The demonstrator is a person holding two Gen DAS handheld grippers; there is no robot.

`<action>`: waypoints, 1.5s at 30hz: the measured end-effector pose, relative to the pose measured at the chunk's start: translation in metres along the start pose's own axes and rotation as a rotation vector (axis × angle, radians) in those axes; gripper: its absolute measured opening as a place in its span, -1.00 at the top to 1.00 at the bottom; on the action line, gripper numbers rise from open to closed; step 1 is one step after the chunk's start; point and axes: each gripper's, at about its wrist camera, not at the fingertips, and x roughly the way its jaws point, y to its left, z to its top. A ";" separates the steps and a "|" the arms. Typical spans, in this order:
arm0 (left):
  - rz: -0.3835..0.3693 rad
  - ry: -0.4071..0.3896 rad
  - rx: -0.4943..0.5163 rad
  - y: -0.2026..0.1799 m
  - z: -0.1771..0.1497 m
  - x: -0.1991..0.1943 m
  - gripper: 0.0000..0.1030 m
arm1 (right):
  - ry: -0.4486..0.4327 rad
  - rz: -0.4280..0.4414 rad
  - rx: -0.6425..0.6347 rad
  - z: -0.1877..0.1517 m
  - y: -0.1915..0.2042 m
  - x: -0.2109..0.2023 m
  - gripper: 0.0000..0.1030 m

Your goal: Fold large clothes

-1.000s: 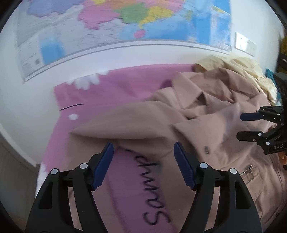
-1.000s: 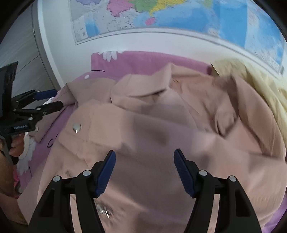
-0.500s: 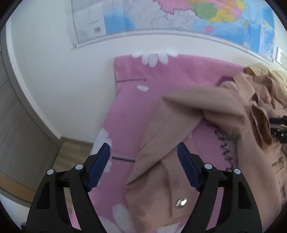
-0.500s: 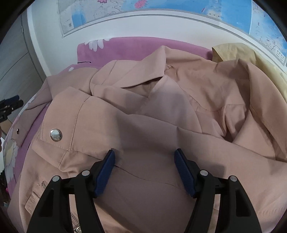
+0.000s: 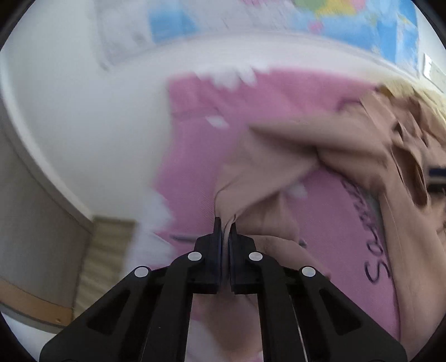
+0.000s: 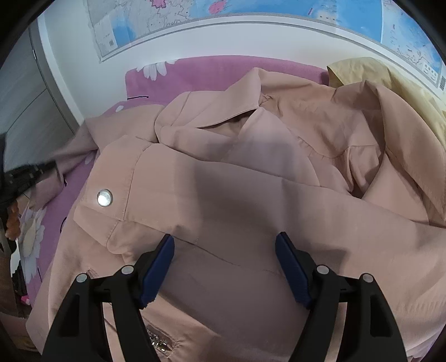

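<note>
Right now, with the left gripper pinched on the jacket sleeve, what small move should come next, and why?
Probably carry the sleeve inward over the jacket body. The left gripper is shut on the sleeve's end, which lies out on the pink sheet, while the right gripper hovers open above the chest panel.

Left wrist view was a smeary mess, motion blur all over the map [image 5: 348,25] at 12 o'clock and the pink sheet [image 5: 278,97], with only the left gripper [image 5: 225,222] sharp. Right wrist view was crisp and evenly lit, with a soft shadow mid-frame on the jacket [image 6: 237,195] and glare off its snap button [image 6: 104,197] at 9 o'clock. Both had fisheye bending and black corners.
</note>
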 end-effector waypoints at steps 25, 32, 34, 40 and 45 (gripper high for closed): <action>-0.349 -0.027 -0.392 0.034 -0.056 -0.022 -0.76 | -0.024 0.081 0.047 -0.004 -0.002 -0.007 -0.45; -0.121 -0.089 -0.409 0.053 -0.051 -0.052 -0.55 | -0.026 0.100 0.049 -0.008 -0.004 -0.009 -0.46; -0.143 -0.126 -0.438 0.065 -0.053 -0.068 -0.64 | -0.029 0.110 0.057 -0.008 -0.005 -0.007 -0.48; -0.365 -0.042 -0.373 0.019 -0.056 -0.054 -0.75 | -0.039 0.122 0.063 -0.009 -0.004 -0.005 -0.53; -0.419 0.061 -0.386 -0.008 -0.043 -0.006 -0.75 | -0.042 0.129 0.066 -0.012 -0.005 -0.006 -0.53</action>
